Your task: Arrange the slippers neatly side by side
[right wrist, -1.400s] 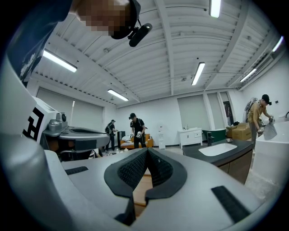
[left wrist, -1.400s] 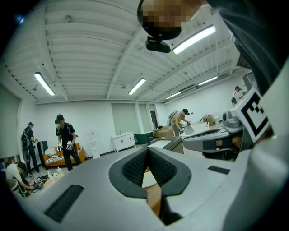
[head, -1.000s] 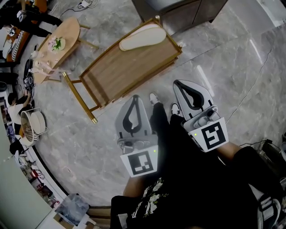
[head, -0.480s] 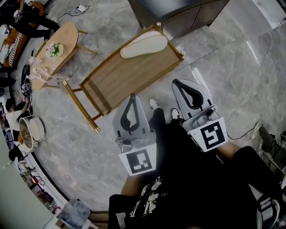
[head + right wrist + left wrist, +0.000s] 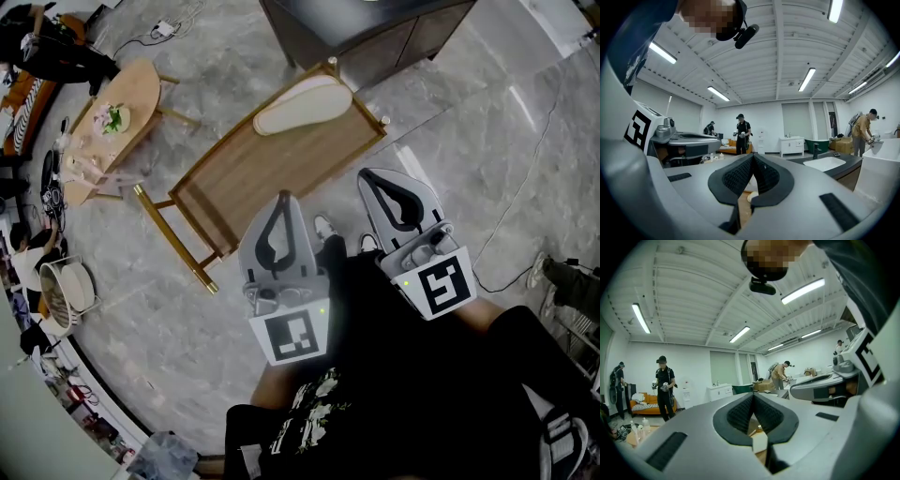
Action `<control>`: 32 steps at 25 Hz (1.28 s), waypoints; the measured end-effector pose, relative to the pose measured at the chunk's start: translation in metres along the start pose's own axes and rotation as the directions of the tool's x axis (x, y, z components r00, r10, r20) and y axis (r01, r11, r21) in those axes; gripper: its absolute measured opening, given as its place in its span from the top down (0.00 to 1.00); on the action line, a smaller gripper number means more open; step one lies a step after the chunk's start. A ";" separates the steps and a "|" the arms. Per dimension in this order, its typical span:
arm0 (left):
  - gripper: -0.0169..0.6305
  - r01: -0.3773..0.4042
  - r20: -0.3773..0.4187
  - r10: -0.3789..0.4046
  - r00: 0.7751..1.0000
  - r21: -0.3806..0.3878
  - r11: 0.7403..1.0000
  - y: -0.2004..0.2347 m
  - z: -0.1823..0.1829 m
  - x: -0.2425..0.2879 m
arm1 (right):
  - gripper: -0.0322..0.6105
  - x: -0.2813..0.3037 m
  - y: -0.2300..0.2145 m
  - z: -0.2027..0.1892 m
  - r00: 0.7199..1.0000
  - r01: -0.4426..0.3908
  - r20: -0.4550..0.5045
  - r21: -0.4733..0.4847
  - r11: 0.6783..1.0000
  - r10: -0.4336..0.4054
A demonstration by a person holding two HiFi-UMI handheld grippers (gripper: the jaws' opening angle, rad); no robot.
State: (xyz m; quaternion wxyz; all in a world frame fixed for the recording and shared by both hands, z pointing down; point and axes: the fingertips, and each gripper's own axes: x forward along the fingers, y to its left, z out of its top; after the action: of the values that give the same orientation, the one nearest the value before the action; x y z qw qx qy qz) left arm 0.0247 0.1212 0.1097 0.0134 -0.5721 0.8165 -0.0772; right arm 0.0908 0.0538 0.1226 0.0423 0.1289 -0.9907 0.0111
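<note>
Cream slippers (image 5: 302, 103) lie at the far end of a slatted wooden rack (image 5: 272, 173), one half hidden behind the other. My left gripper (image 5: 284, 197) hovers over the rack's near edge, jaws shut and empty. To its right, my right gripper (image 5: 368, 175) is also shut with nothing in it, beside the rack's near right corner. In the left gripper view the closed jaws (image 5: 753, 397) show only a sliver of wood and cream below them. The right gripper view has its shut jaws (image 5: 752, 157) pointing level across the room, with the left gripper (image 5: 686, 140) beside them.
A dark cabinet (image 5: 366, 28) stands just behind the rack. An oval wooden side table (image 5: 112, 117) with small items is at the far left. My shoes (image 5: 323, 228) are at the rack's near side. A cable (image 5: 525, 187) runs over the marble floor on the right. People stand far off.
Both grippers have edged forward toward the rack, staying shut. The slippers have not moved.
</note>
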 end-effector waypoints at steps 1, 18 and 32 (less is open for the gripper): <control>0.97 0.004 0.003 -0.004 1.000 0.001 1.000 0.002 0.000 0.001 | 0.95 0.002 0.000 0.000 1.000 0.003 0.002 0.000 1.000 -0.003; 0.97 0.096 0.055 -0.097 0.994 0.008 0.995 0.037 -0.005 0.016 | 0.95 0.038 0.019 0.002 0.996 0.077 0.045 -0.014 0.997 -0.076; 0.97 0.224 0.080 -0.221 0.972 -0.026 0.974 0.033 -0.008 0.026 | 0.95 0.036 0.023 -0.002 0.985 0.168 0.035 -0.017 0.986 -0.168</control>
State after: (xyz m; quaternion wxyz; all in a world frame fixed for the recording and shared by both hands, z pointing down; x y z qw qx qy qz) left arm -0.0156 0.1092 0.1150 0.0262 -0.6626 0.7473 -0.0420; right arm 0.0502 0.0665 0.1272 0.0280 0.2118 -0.9769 -0.0044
